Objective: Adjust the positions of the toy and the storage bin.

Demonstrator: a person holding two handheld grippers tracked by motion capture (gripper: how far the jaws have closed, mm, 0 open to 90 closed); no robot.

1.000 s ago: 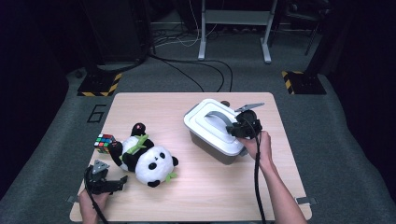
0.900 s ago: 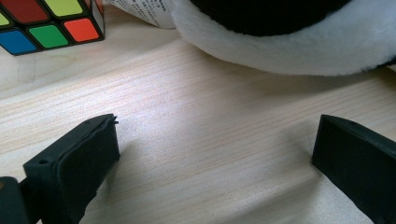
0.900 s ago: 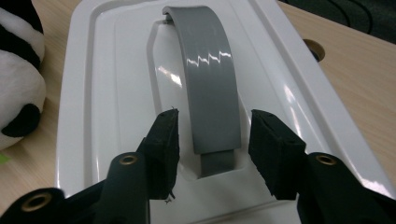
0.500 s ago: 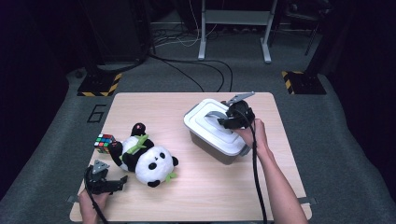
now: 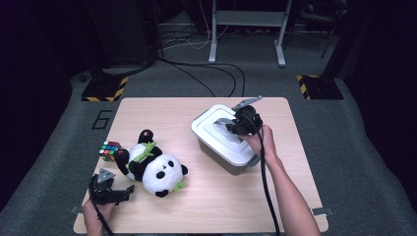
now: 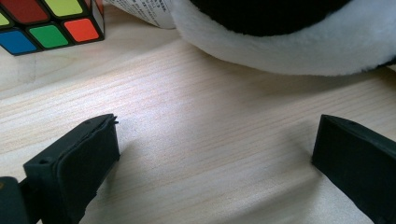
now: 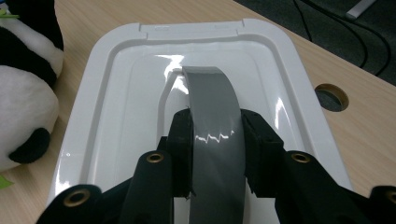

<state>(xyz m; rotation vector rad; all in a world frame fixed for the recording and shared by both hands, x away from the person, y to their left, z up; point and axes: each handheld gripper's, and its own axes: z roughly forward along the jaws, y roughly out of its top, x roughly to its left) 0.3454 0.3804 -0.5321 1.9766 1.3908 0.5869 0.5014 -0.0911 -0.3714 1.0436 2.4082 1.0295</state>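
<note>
Grey arched handle point(image 7: 212, 121) (glossy) pinched by right claw point(image 7: 215, 140); white lid point(image 7: 121, 107).

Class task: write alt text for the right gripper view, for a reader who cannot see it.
The right gripper, its two black jaws closed on a grey handle strap, grips the top of a white lid on a wooden table. A panda plush lies at the left edge, and a round hole in the tabletop shows at the right.

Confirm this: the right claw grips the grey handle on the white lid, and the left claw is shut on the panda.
Not quite. The left claw is open on bare table, short of the panda, as the left gripper view shows. The right claw does grip the handle on the lid.
</note>
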